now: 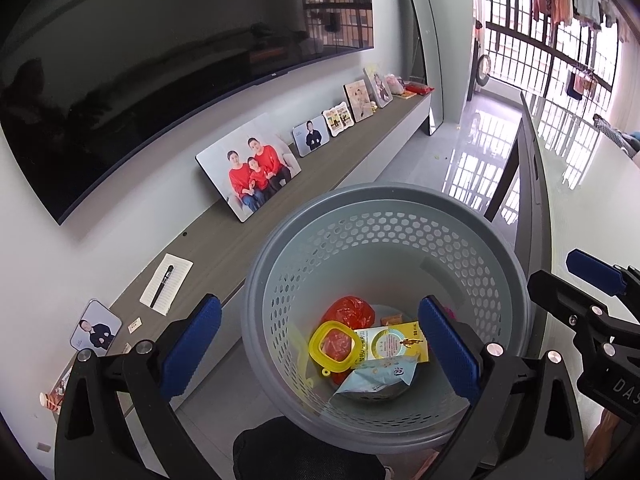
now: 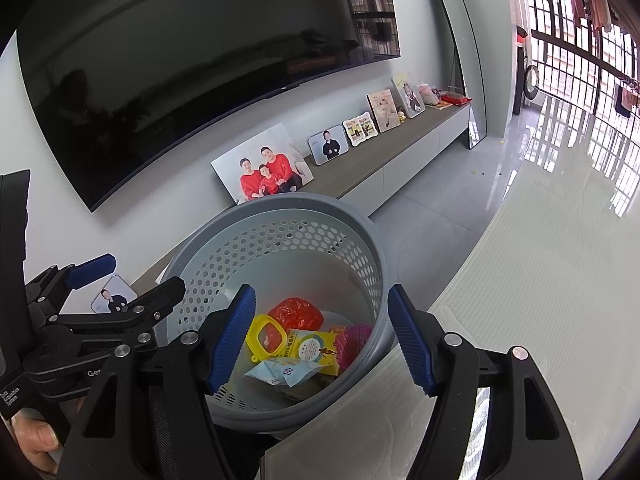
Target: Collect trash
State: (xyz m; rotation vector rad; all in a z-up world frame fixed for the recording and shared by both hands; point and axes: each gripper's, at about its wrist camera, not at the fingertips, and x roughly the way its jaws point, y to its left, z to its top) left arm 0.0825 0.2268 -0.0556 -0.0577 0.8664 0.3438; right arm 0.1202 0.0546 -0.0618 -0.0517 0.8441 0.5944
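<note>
Floor: grey shiny tiles (image 2: 432, 216), bright near the far right window (image 1: 560, 48).
Table: white top (image 2: 540, 280) on the right, touching the bin.
Wall: big dark TV (image 1: 140, 80) on the left, with a long shelf (image 1: 320, 168) below it holding photos (image 1: 250, 168) (one has three people in red).
Bin: grey basket (image 1: 384, 216) with holes, near and in the middle.
Trash: red bag (image 1: 350, 312), yellow ring (image 1: 332, 346) and packets lie inside the bin.
Left tongs (image 1: 320, 344): spread, holding nothing.
Right tongs (image 2: 324, 336): spread, holding nothing.
</note>
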